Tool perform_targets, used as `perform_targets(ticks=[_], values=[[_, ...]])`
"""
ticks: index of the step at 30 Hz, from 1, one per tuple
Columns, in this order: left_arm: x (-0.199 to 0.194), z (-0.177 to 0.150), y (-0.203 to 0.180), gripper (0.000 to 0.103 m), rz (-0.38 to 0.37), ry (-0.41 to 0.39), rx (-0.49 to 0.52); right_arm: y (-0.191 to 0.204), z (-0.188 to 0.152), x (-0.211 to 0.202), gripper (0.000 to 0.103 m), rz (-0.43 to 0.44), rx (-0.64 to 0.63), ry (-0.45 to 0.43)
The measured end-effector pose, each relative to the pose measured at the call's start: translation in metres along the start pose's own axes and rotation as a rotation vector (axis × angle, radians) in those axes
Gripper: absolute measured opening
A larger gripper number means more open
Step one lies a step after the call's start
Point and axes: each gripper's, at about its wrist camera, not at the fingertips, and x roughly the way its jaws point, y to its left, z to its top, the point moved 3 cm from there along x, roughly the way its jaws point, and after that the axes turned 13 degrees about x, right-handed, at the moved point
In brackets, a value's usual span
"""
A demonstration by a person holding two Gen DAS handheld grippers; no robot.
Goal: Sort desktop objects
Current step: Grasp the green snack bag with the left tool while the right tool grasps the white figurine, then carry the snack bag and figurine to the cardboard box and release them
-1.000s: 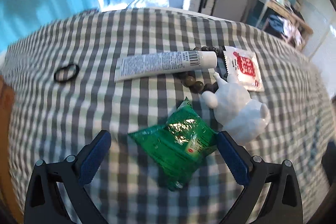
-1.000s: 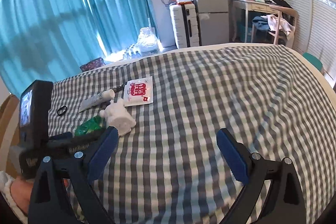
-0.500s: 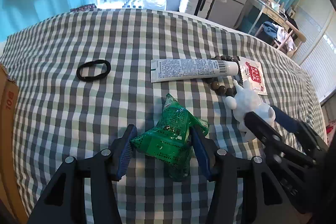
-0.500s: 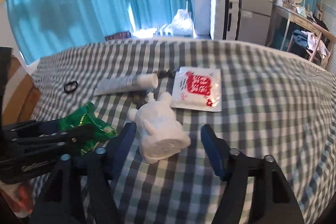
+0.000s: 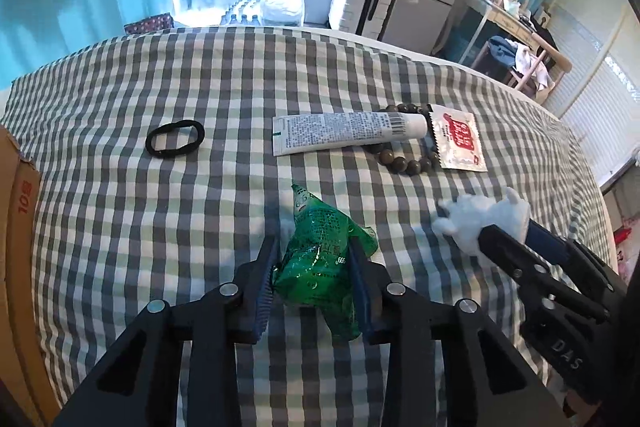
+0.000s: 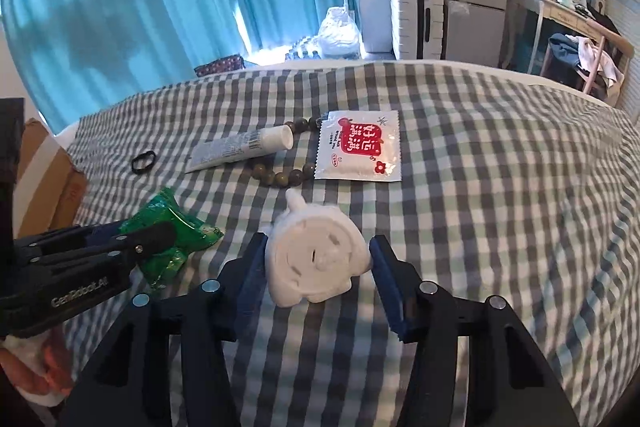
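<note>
The green packet (image 5: pixel 320 259) sits pinched between the left tool's (image 5: pixel 316 267) just-closing pads, on the checked bed (image 5: pixel 120 227). The white figurine (image 6: pixel 316 259) lies between the right tool's (image 6: pixel 318 267) narrowing jaws, 1 pad apparently clear. Pickup step; next, finish the right grip, then lift both.

Left edge: I see a cardboard box (image 5: pixel 18 227) walling it.
Far middle: tube (image 5: pixel 344 133), bead bracelet (image 5: pixel 408 165), sachet (image 5: pixel 458 143) crowd together.
Right half: checked cloth (image 6: pixel 500 187) looks open, I think.
</note>
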Motion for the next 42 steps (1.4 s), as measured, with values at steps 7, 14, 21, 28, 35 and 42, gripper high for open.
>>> perform_targets(ticks=[7,14,21,28,35,42], values=[[-0.023,-0.011,-0.009,0.033,-0.002,0.0,0.008,0.0,-0.002,-0.033,0.051,0.027,0.044,-0.025],[-0.056,-0.013,-0.015,0.033,0.007,-0.016,0.018,0.012,-0.008,-0.067,0.051,0.03,0.047,-0.063],[-0.099,-0.015,-0.017,0.033,0.011,-0.069,0.016,0.033,-0.021,-0.098,0.051,0.059,0.036,-0.079],[-0.154,-0.016,-0.013,0.033,0.012,-0.149,0.011,0.06,-0.035,-0.137,0.051,0.089,0.009,-0.112],[-0.214,-0.009,-0.002,0.033,0.02,-0.251,-0.009,0.087,-0.043,-0.181,0.051,0.109,-0.021,-0.168],[-0.267,-0.005,0.02,0.033,0.041,-0.341,-0.024,0.123,-0.043,-0.21,0.051,0.146,-0.069,-0.213]])
